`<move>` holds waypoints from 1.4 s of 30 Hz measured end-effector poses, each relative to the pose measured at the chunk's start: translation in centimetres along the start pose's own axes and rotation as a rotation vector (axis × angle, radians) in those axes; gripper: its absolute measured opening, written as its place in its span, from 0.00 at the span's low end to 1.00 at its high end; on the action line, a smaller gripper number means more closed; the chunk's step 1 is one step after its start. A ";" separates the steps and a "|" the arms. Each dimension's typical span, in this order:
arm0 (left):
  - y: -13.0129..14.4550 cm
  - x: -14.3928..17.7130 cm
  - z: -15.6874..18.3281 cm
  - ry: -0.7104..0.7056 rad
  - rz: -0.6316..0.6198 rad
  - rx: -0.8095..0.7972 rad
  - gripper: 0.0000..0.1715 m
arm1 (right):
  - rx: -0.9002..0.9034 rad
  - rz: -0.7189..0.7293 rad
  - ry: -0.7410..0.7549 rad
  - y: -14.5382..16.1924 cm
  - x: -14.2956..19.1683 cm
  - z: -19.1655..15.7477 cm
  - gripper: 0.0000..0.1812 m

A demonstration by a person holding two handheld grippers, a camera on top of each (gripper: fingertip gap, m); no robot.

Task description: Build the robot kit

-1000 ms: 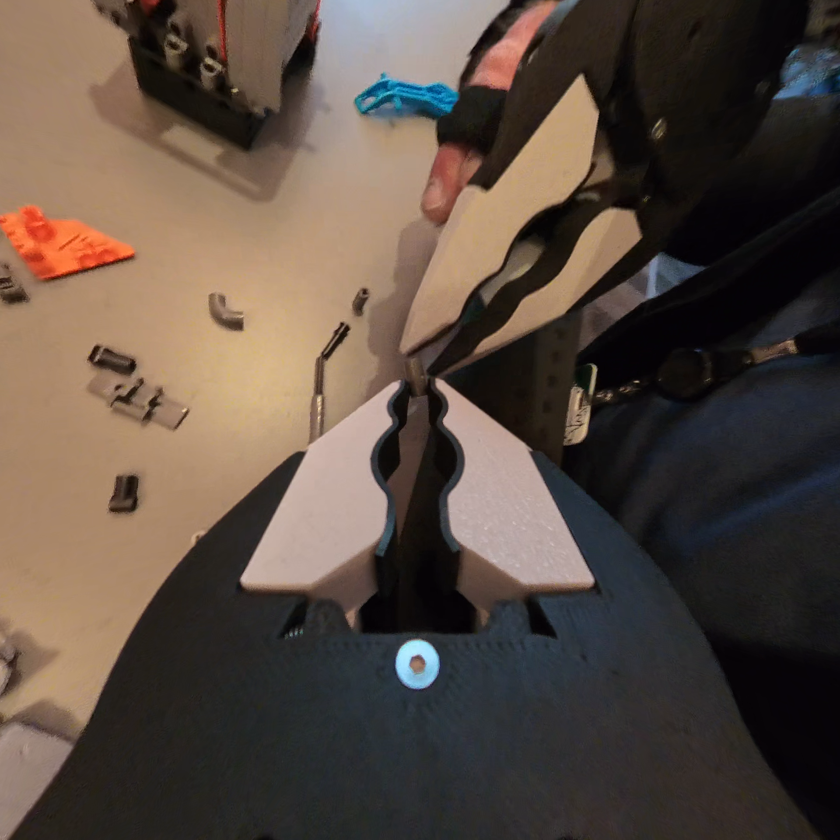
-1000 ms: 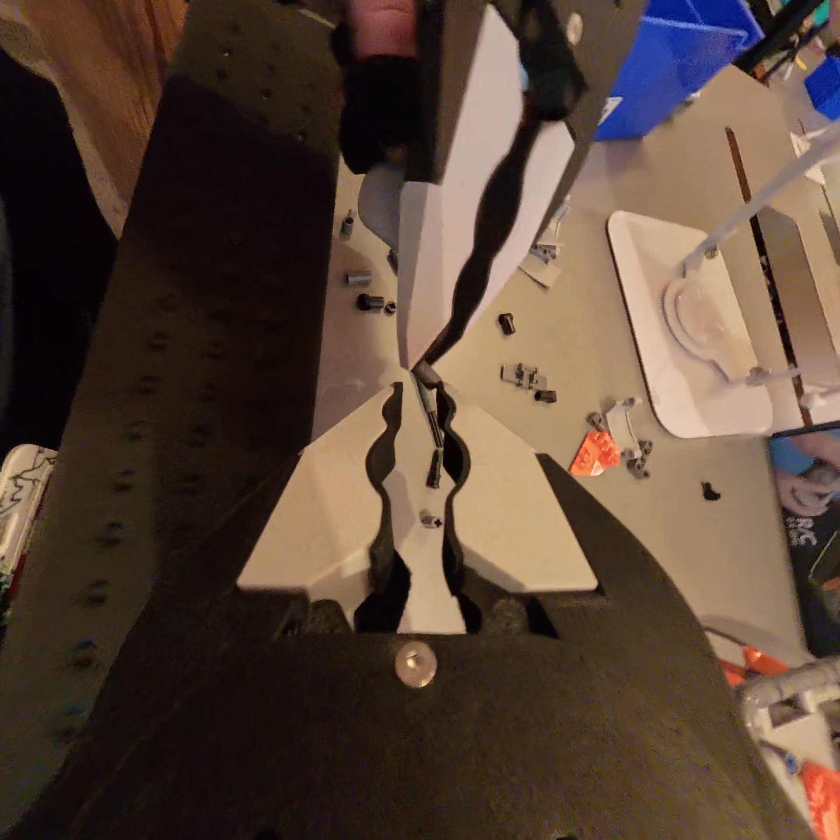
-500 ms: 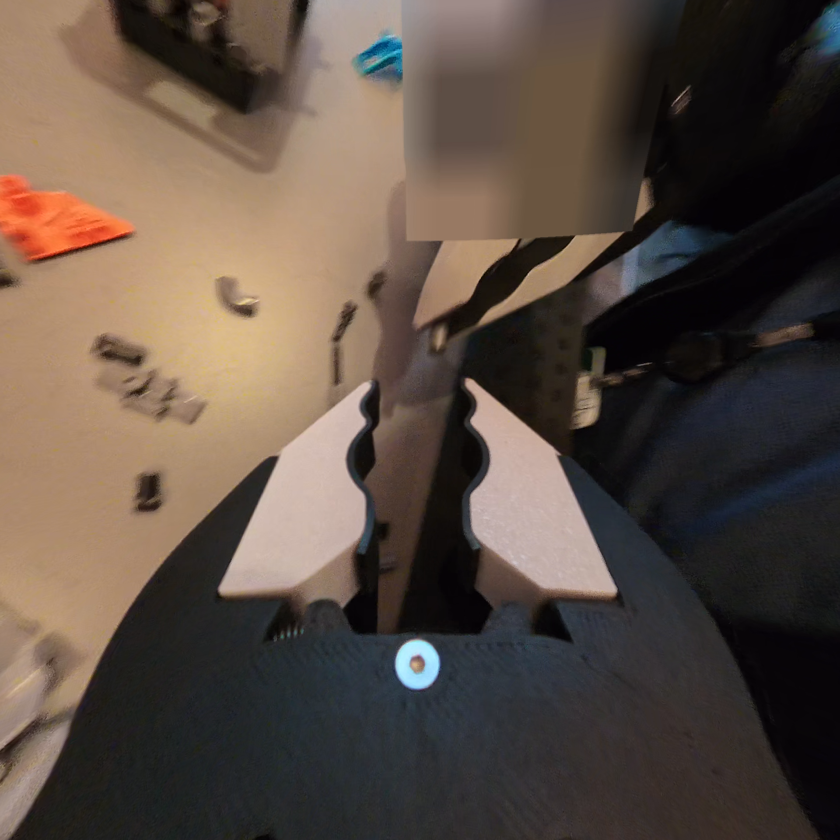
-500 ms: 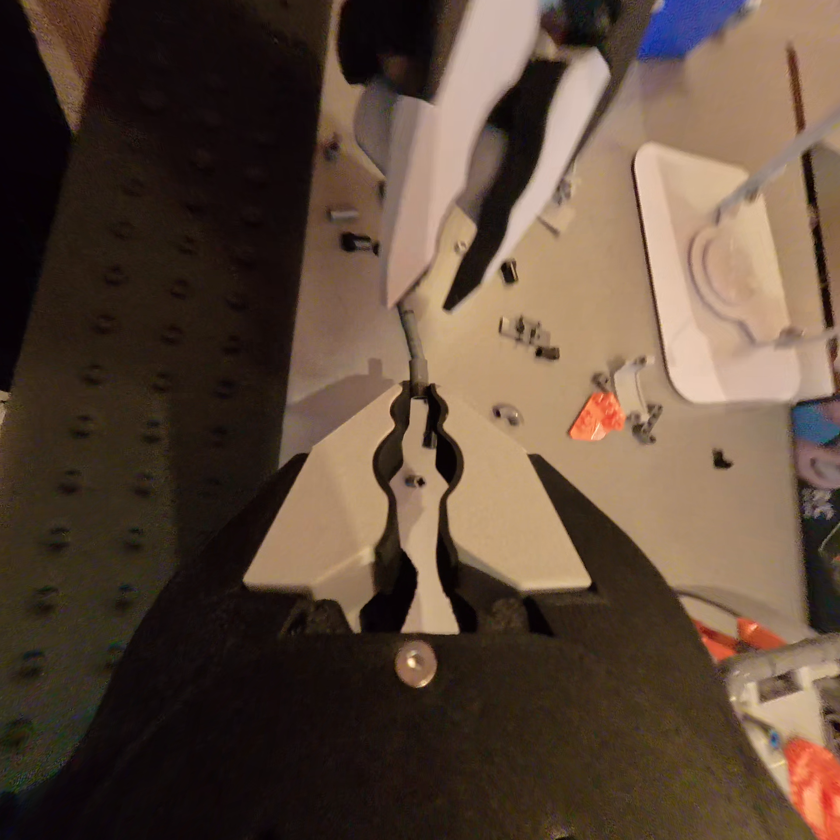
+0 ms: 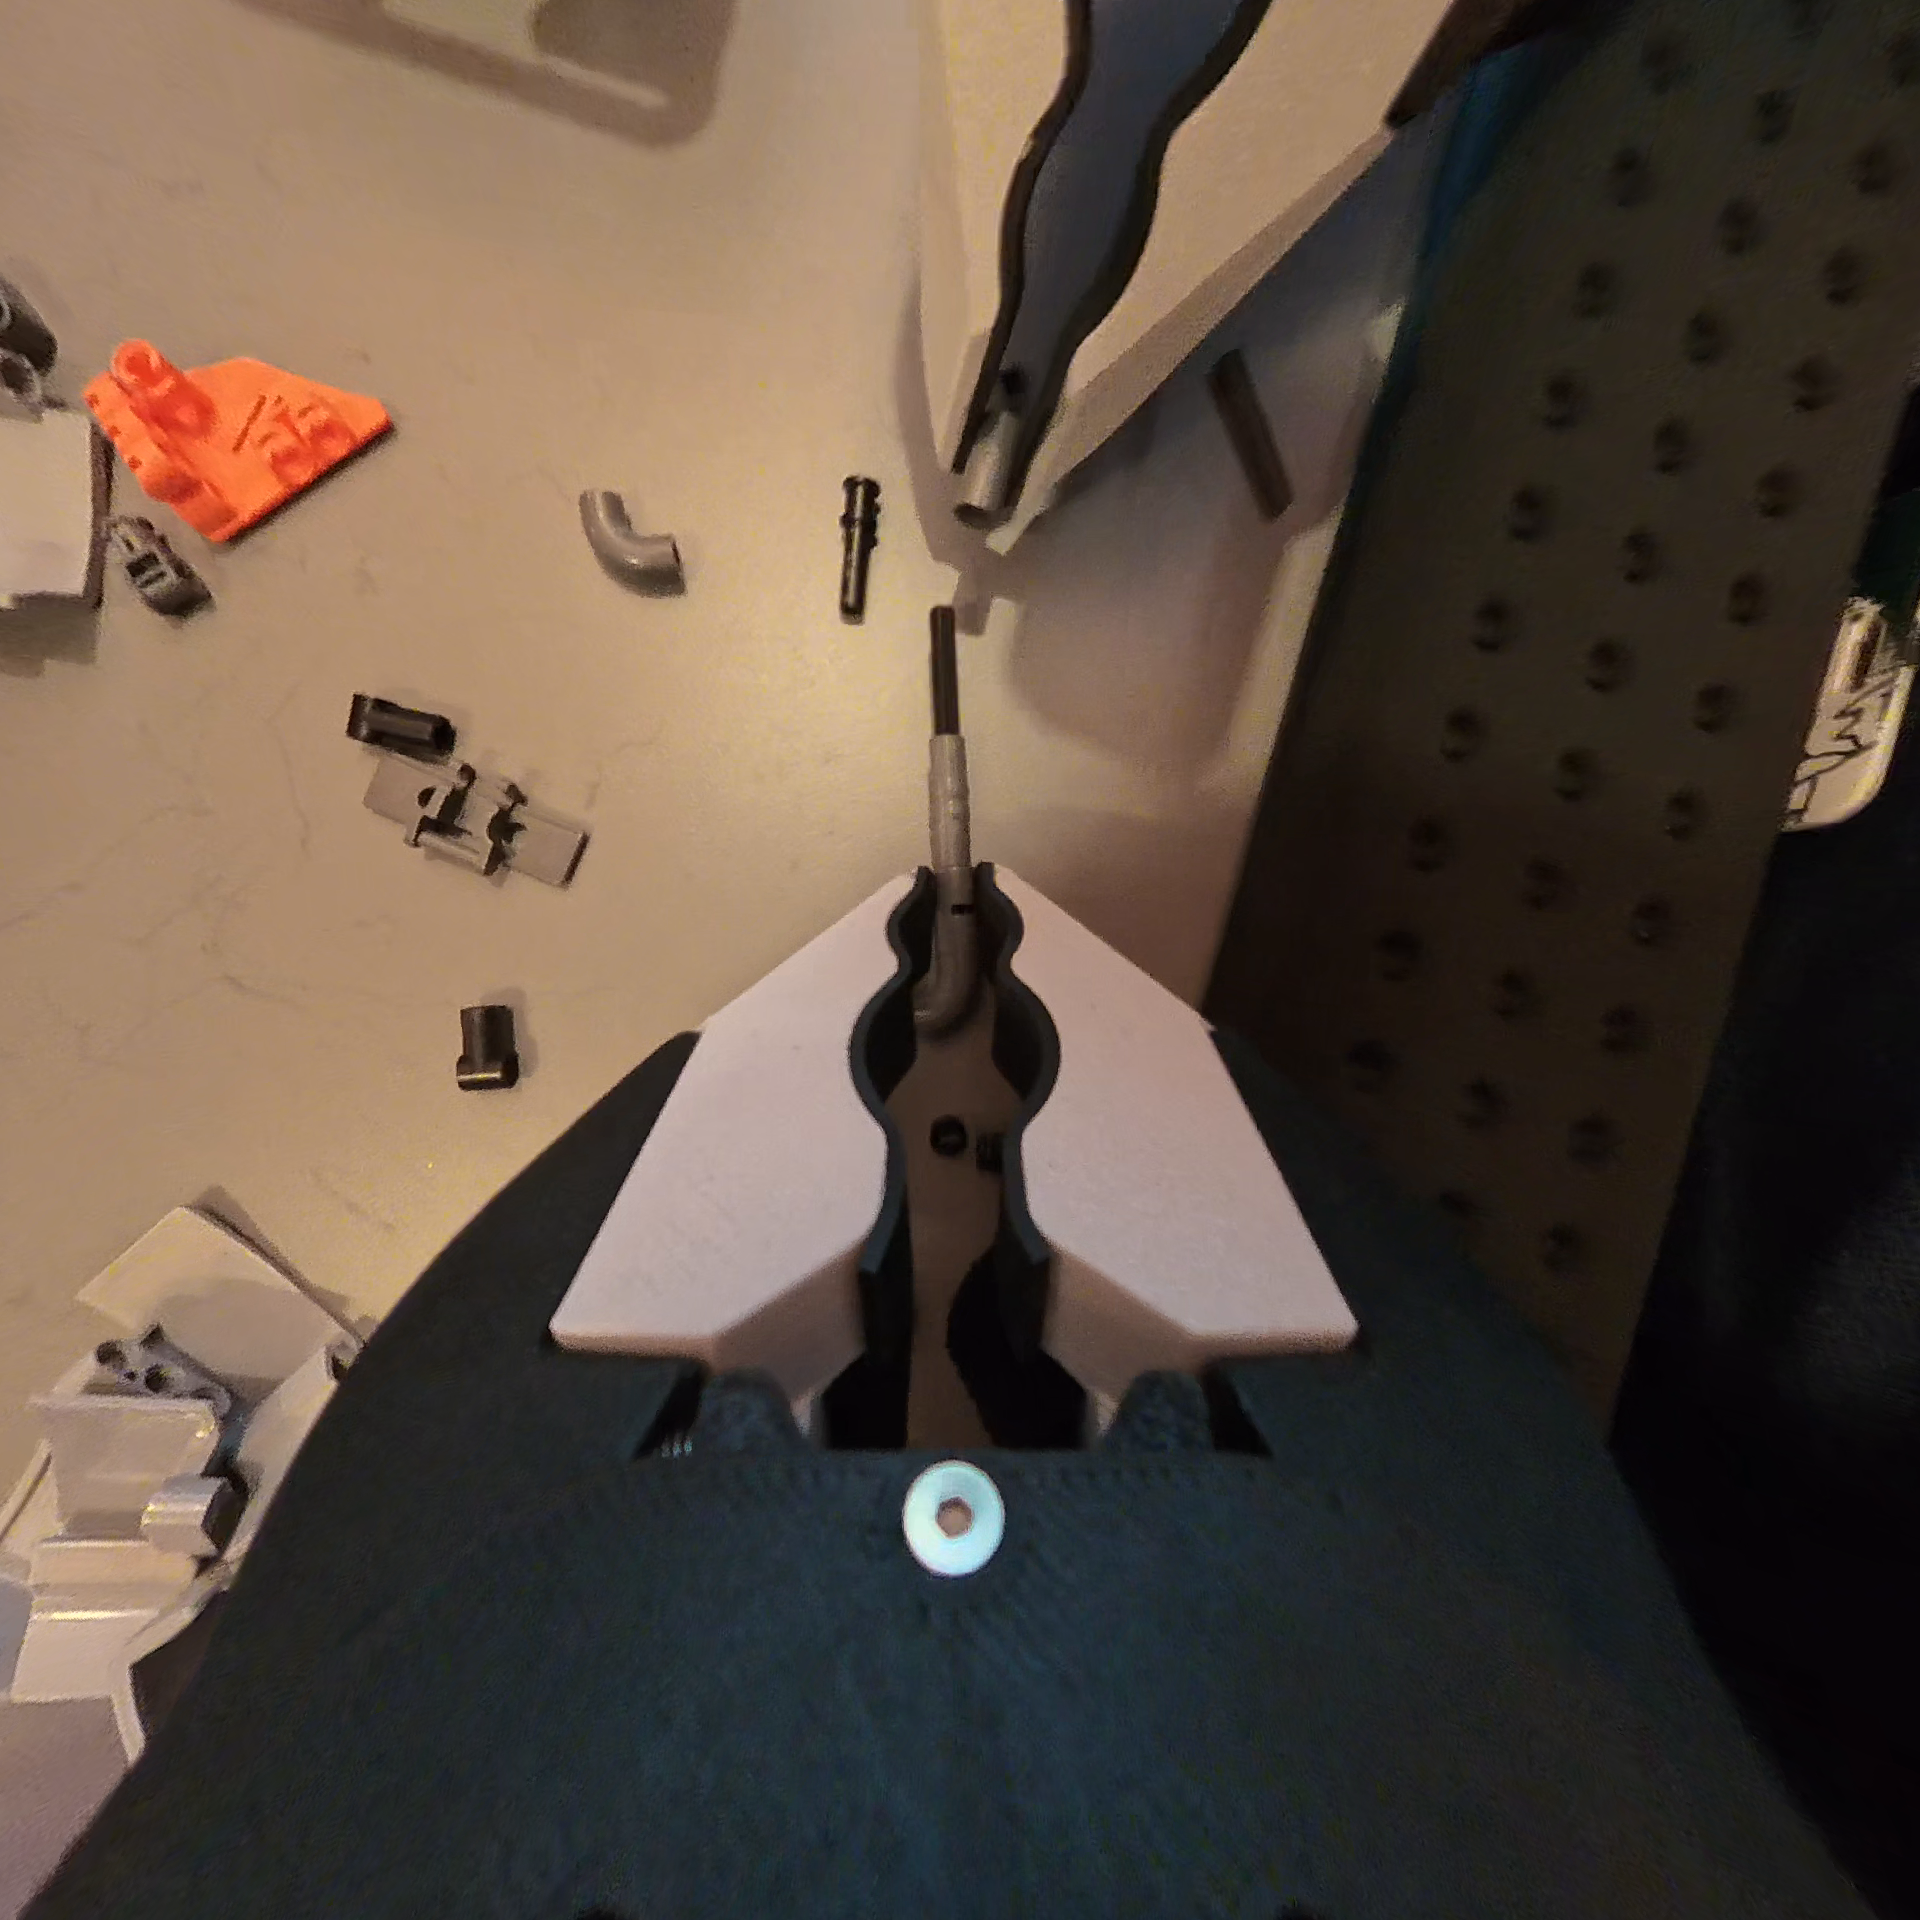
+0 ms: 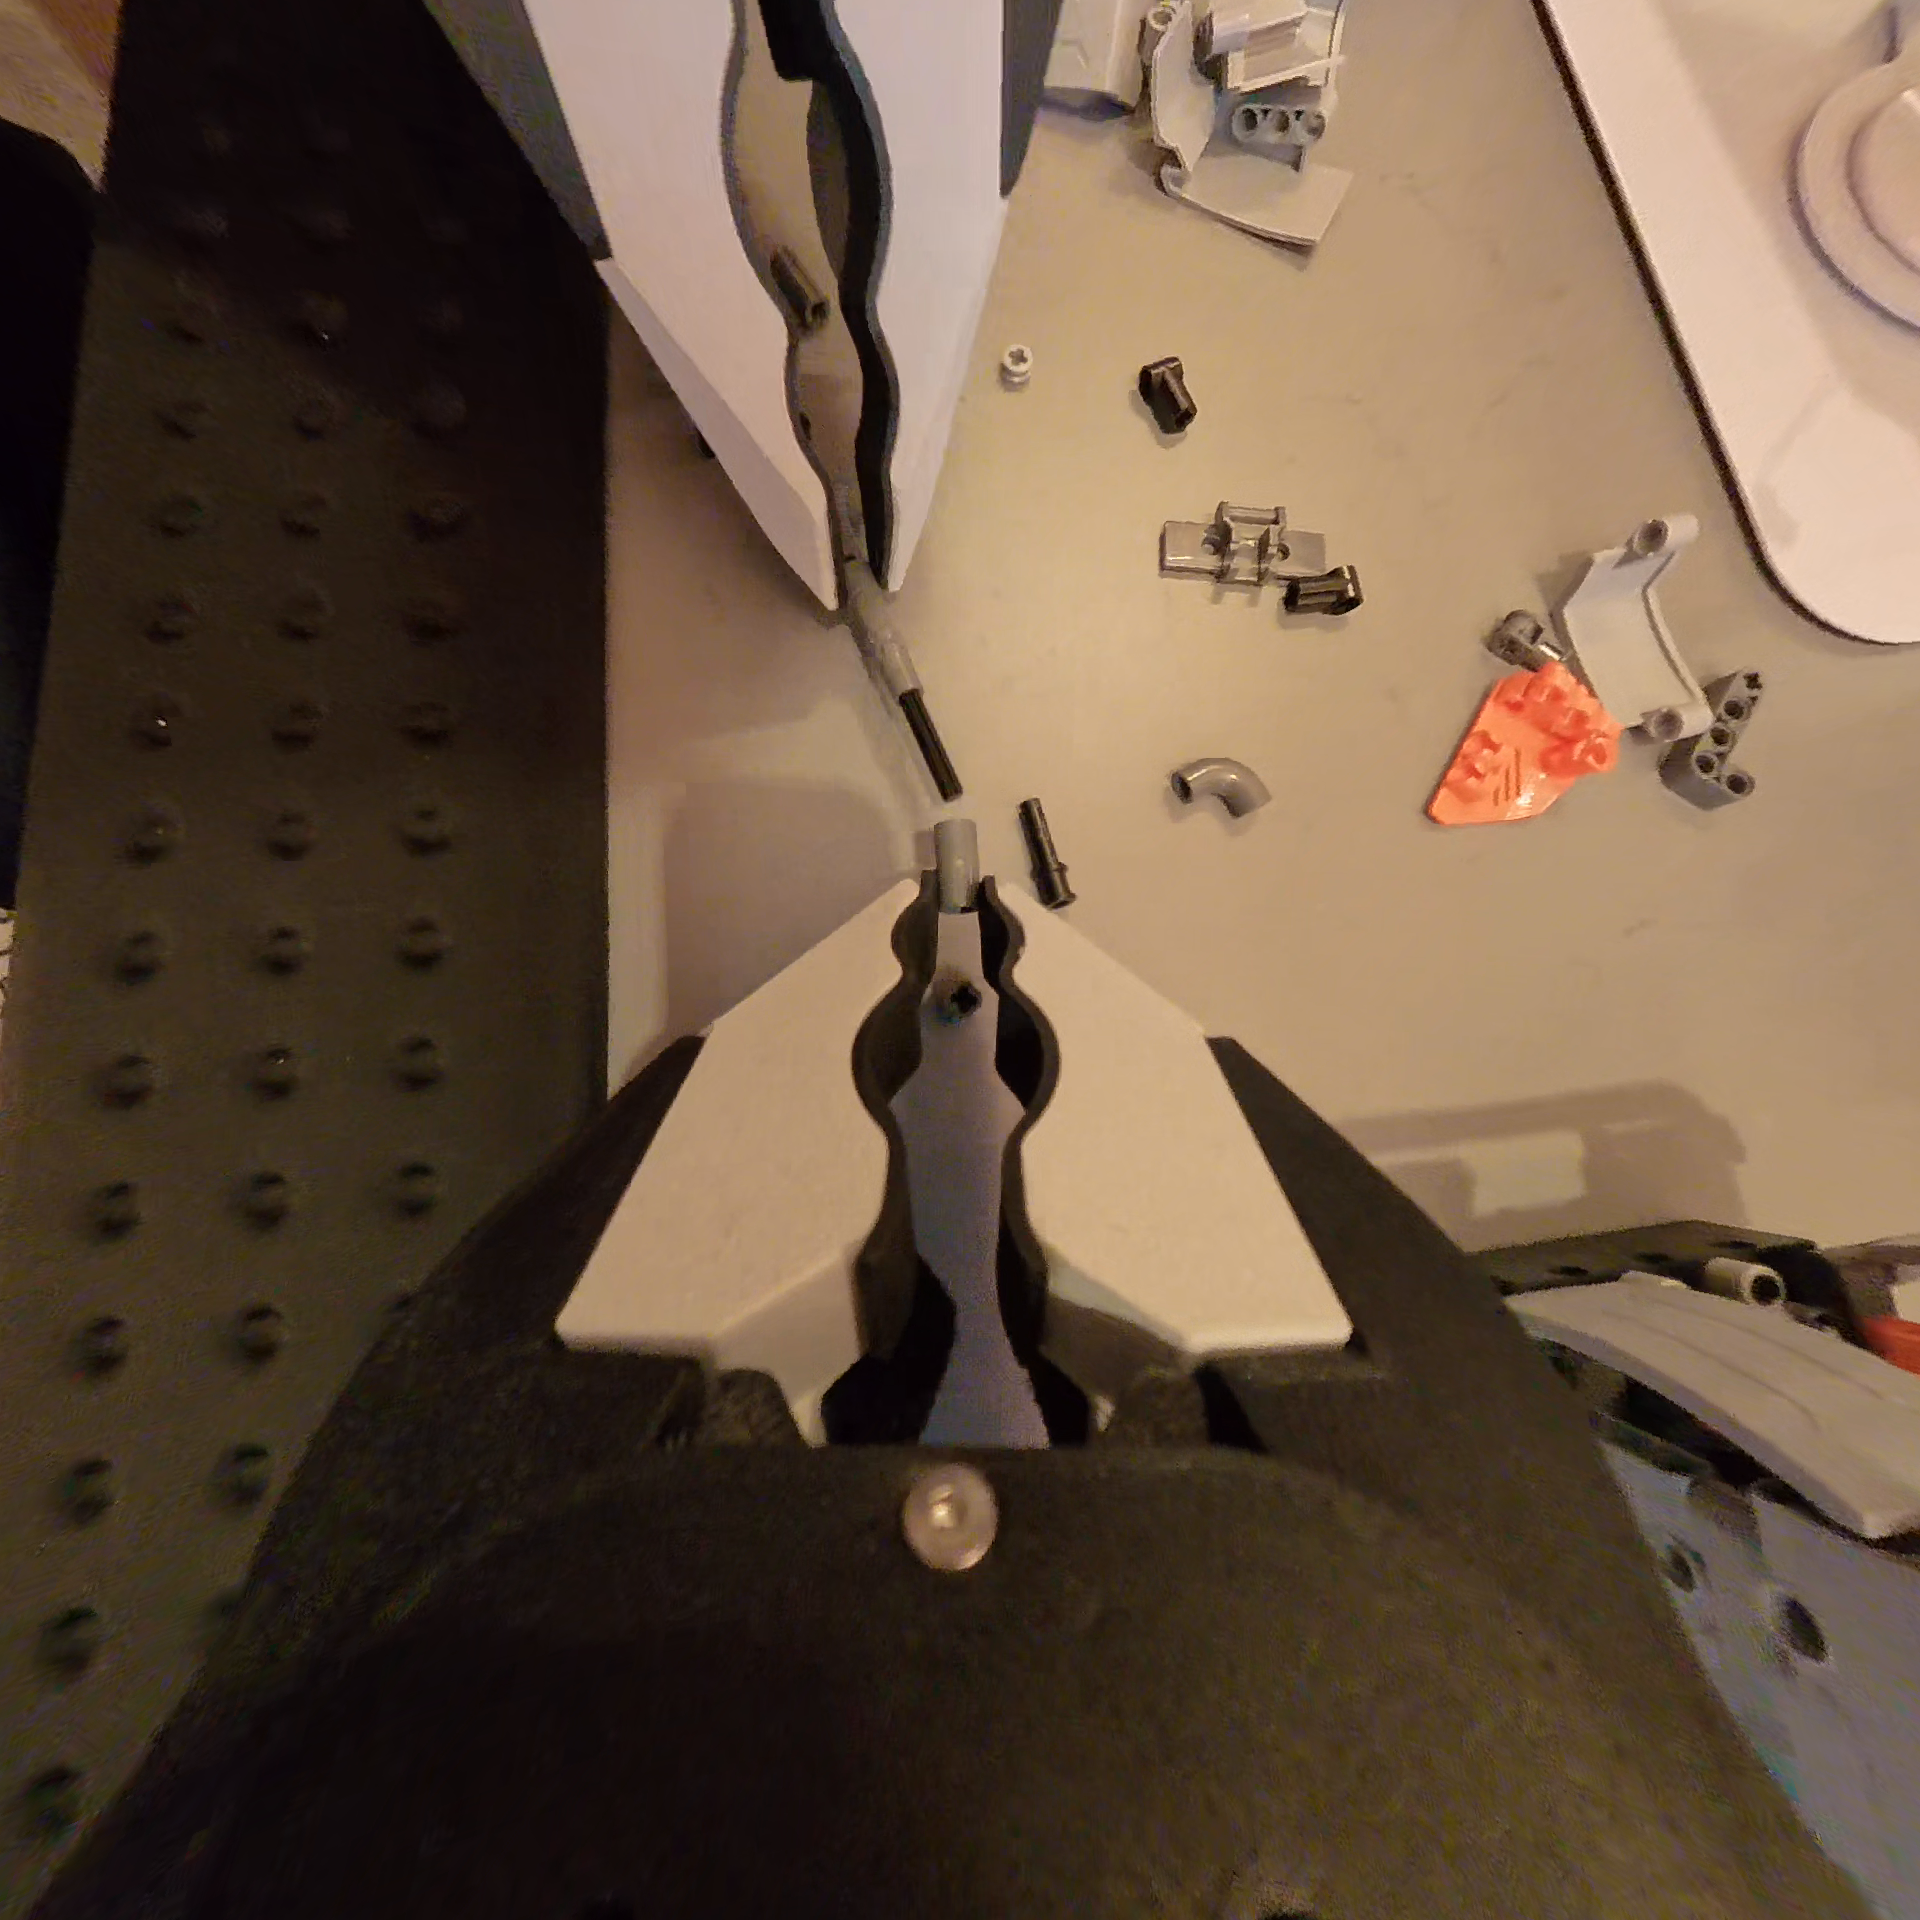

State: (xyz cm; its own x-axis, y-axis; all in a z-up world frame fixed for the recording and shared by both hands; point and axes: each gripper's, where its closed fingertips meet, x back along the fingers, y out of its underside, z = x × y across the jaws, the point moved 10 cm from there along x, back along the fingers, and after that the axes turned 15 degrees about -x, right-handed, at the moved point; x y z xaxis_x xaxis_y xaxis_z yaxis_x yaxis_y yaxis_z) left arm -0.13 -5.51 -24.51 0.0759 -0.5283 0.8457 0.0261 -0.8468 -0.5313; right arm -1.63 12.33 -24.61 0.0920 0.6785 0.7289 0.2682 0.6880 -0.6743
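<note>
My left gripper (image 5: 951,881) is shut on a thin grey rod (image 5: 951,800) with a black axle (image 5: 941,665) sticking out of its front end. My right gripper (image 6: 954,885) is shut on a short grey sleeve (image 6: 954,854) that stands out of its tips. In the right wrist view the left gripper (image 6: 854,566) comes in from above, and its black axle (image 6: 930,743) points at the sleeve's open end with a small gap between them. In the left wrist view the right gripper (image 5: 982,499) hangs above with the sleeve (image 5: 987,473) facing the axle.
Loose on the grey table are a black pin (image 6: 1044,852), a grey elbow (image 6: 1221,790), an orange wedge plate (image 6: 1522,758), grey link pieces (image 6: 1242,545) and black connectors. A black studded plate (image 6: 291,727) lies to the left, a white tray (image 6: 1766,416) at the far right, and grey panel parts (image 5: 135,1455) sit nearby. Spacing between my two grippers at the tips: around 7 centimeters. The grey elbow (image 6: 1221,790) lies around 6 centimeters away from my right fingertips. My left wrist view (image 5: 637,529) looks at it from another angle.
The grippers met tip to tip, the left one opened, then shut again on the rod. Both have since drawn apart, leaving the axle and the sleeve separate.
</note>
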 end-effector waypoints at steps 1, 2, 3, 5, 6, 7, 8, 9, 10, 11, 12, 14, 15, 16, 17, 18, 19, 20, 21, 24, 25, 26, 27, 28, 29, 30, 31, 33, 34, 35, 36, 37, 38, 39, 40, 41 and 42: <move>-0.1 0.2 0.1 -0.012 0.007 -0.008 0.04 | -0.009 0.005 -0.011 0.1 0.0 0.1 0.03; -0.2 0.3 0.2 -0.014 0.018 -0.017 0.03 | -0.015 0.011 -0.027 0.1 0.0 0.2 0.03; -0.3 0.4 0.3 -0.009 0.026 -0.027 0.03 | -0.018 0.017 -0.044 0.1 0.0 0.2 0.03; -0.5 0.7 0.4 -0.029 0.034 -0.045 0.03 | -0.014 0.026 -0.061 0.1 0.0 0.3 0.03; -0.6 0.8 0.4 -0.020 0.041 -0.049 0.03 | -0.014 0.033 -0.067 0.1 0.1 0.3 0.03; -0.7 0.8 0.5 -0.016 0.039 -0.054 0.03 | -0.015 0.034 -0.071 0.0 0.1 0.3 0.03; -0.8 0.8 0.5 -0.029 0.042 -0.066 0.03 | -0.008 0.028 -0.073 0.0 0.1 0.3 0.03; -0.8 0.9 0.6 -0.027 0.050 -0.069 0.03 | 0.002 0.025 -0.073 0.0 0.1 0.2 0.03; -0.9 0.8 0.6 -0.018 0.051 -0.067 0.03 | 0.006 0.022 -0.077 0.0 0.0 0.2 0.03; -0.9 0.8 0.5 -0.029 0.051 -0.072 0.03 | 0.010 0.019 -0.080 -0.1 0.0 0.1 0.03; -0.9 0.8 0.5 -0.029 0.052 -0.076 0.03 | 0.016 0.019 -0.080 -0.1 0.0 0.1 0.03; -1.0 0.9 0.6 -0.023 0.049 -0.084 0.03 | 0.022 0.022 -0.084 -0.2 0.1 0.1 0.03; -1.0 0.9 0.6 -0.029 0.042 -0.093 0.03 | 0.027 0.018 -0.083 -0.2 0.1 0.0 0.03; -1.1 0.8 0.7 -0.021 0.037 -0.102 0.03 | 0.037 0.007 -0.081 -0.2 0.0 0.0 0.03; -1.2 0.9 0.7 -0.026 0.030 -0.113 0.03 | 0.058 -0.011 -0.073 -0.3 0.0 0.0 0.03; -1.3 0.9 0.8 -0.034 0.024 -0.130 0.03 | 0.087 -0.032 -0.065 -0.3 -0.1 -0.2 0.03; -1.5 0.9 0.9 -0.031 0.018 -0.146 0.03 | 0.119 -0.054 -0.064 -0.5 -0.2 -0.4 0.03; -1.6 1.0 0.9 -0.035 0.011 -0.163 0.03 | 0.148 -0.068 -0.071 -0.7 -0.2 -0.7 0.03; -1.9 1.1 1.0 -0.045 0.014 -0.185 0.03 | 0.175 -0.077 -0.082 -0.9 -0.3 -0.9 0.03; -2.4 0.8 1.4 -0.051 -0.029 -0.243 0.03 | 0.196 -0.078 -0.106 -1.7 -0.6 -1.2 0.02; -2.4 0.7 1.4 -0.061 -0.029 -0.254 0.03 | 0.182 -0.080 -0.113 -1.8 -0.8 -1.1 0.03; -2.3 0.6 1.4 -0.054 -0.028 -0.243 0.03 | 0.180 -0.085 -0.110 -1.7 -1.0 -1.1 0.03; -2.1 0.6 1.3 -0.045 -0.019 -0.226 0.03 | 0.172 -0.081 -0.109 -1.7 -1.2 -1.1 0.03; -1.9 0.6 1.3 -0.046 -0.013 -0.215 0.03 | 0.151 -0.071 -0.116 -1.6 -1.2 -1.1 0.03; -1.7 0.6 1.4 -0.050 -0.010 -0.214 0.03 | 0.130 -0.063 -0.130 -1.6 -1.3 -1.1 0.05; -1.6 0.6 1.5 -0.043 -0.005 -0.213 0.03 | 0.116 -0.058 -0.134 -1.5 -1.2 -1.1 0.07; -1.4 0.5 1.5 -0.042 -0.012 -0.207 0.03 | 0.102 -0.053 -0.132 -1.4 -1.1 -1.0 0.08; -0.7 0.1 1.5 -0.044 -0.034 -0.193 0.03 | 0.060 -0.045 -0.142 -1.3 -1.0 -0.8 0.12; -0.5 0.0 1.4 -0.046 -0.040 -0.190 0.03 | 0.042 -0.042 -0.145 -1.2 -0.9 -0.6 0.12; -0.3 -0.2 1.4 -0.048 -0.048 -0.190 0.03 | 0.031 -0.037 -0.142 -1.0 -0.7 -0.5 0.12; -0.3 -0.2 1.4 -0.042 -0.037 -0.188 0.03 | 0.020 -0.035 -0.134 -0.9 -0.4 -0.4 0.12; -0.3 -0.2 1.5 -0.038 -0.037 -0.185 0.03 | 0.006 -0.034 -0.123 -0.7 -0.1 -0.2 0.12; -0.2 -0.2 1.4 -0.050 -0.044 -0.193 0.03 | -0.010 -0.030 -0.112 -0.5 0.3 0.1 0.12; -0.1 -0.3 1.6 -0.048 -0.053 -0.208 0.03 | -0.028 -0.027 -0.102 -0.3 0.6 0.3 0.11; 0.0 -0.5 1.7 -0.038 -0.063 -0.215 0.04 | -0.045 -0.024 -0.092 0.0 1.0 0.5 0.11; 0.0 -0.6 1.8 -0.034 -0.059 -0.215 0.05 | -0.059 -0.020 -0.083 0.2 1.3 0.7 0.11; 0.0 -0.6 1.9 -0.023 -0.047 -0.208 0.07 | -0.073 -0.015 -0.076 0.4 1.6 0.8 0.11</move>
State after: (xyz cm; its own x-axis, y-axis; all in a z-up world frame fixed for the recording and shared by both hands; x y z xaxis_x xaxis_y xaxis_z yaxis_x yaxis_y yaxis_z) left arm 1.75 -5.05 -25.08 0.1021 -0.4886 0.8665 -0.1764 -0.8662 -0.4676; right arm -2.14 13.90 -23.81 0.0148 0.6880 0.7256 0.3387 0.6793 -0.6510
